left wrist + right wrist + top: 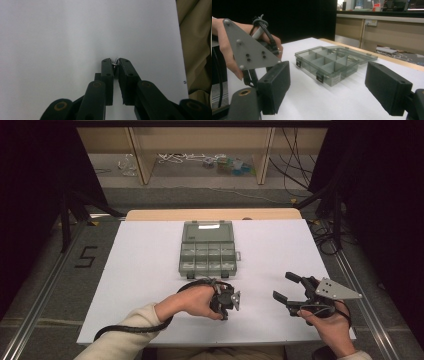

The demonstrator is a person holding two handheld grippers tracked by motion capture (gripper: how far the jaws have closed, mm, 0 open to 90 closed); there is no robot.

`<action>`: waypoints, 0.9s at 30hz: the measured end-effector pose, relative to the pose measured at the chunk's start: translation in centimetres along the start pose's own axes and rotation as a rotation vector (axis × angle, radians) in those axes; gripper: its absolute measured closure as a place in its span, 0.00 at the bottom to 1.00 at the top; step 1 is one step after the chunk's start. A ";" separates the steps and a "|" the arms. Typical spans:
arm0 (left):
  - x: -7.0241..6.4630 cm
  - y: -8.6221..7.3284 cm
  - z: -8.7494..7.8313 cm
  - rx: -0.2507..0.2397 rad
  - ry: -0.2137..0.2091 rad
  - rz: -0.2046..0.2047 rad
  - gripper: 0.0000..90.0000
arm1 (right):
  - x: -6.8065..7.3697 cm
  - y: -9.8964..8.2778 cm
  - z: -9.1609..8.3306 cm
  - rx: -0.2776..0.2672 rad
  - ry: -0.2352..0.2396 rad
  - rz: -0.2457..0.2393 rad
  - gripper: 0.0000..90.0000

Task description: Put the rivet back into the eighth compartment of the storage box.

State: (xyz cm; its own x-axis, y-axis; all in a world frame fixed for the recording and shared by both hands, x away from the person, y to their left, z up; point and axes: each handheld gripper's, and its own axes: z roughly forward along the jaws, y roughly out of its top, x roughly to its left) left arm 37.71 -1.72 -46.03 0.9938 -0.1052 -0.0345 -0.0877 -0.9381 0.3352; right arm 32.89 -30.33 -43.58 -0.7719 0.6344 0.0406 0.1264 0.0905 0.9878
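My left gripper points down at the white table, its jaws shut on a small shiny metal part, seemingly a screw, pinched at the tips. From above, the left gripper stands near the table's front middle, in the person's left hand. My right gripper rests at the front right, open and empty, aimed toward a clear grey compartment box. The box lies with its lid folded back, and its compartments look empty. The right gripper has wide-spread pads.
The white table is bare around the box. A wooden strip runs along its far edge. Beyond it are shelves and loose cables on the floor. The left hand's grey three-cornered plate shows close by in the right gripper view.
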 end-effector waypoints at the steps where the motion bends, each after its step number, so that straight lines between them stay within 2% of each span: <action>1: 0.1 0.0 -0.1 0.012 0.002 0.015 0.91 | 0.0 0.0 0.0 0.001 0.000 0.000 0.24; 5: 0.0 -0.1 -0.2 0.001 0.016 0.014 0.91 | 0.0 0.0 -0.1 0.014 0.008 -0.002 0.24; 6: -0.1 -0.1 -0.2 -0.017 0.013 -0.005 0.91 | 0.0 0.1 -0.1 0.015 0.008 -0.003 0.24; 7: 0.1 -0.1 -0.4 -0.013 0.022 0.013 0.91 | 0.0 0.0 -0.1 0.014 0.008 -0.003 0.24; 13: -0.1 -0.3 -1.4 -0.080 0.053 0.005 0.91 | 0.0 0.1 -0.1 0.014 0.008 -0.002 0.24; 18: 0.0 -0.7 -2.3 -0.131 0.099 0.000 0.91 | 0.0 0.1 -0.1 0.015 0.008 -0.002 0.24; 27: 0.0 -2.0 -3.5 -0.219 0.136 -0.039 0.91 | 0.0 0.1 -0.2 0.017 0.015 -0.002 0.24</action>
State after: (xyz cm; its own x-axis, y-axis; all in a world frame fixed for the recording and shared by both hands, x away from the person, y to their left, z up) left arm 38.15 1.34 -43.40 0.9974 -0.0114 0.0707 -0.0474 -0.8453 0.5321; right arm 32.83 -30.47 -43.46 -0.7813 0.6228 0.0412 0.1355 0.1047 0.9852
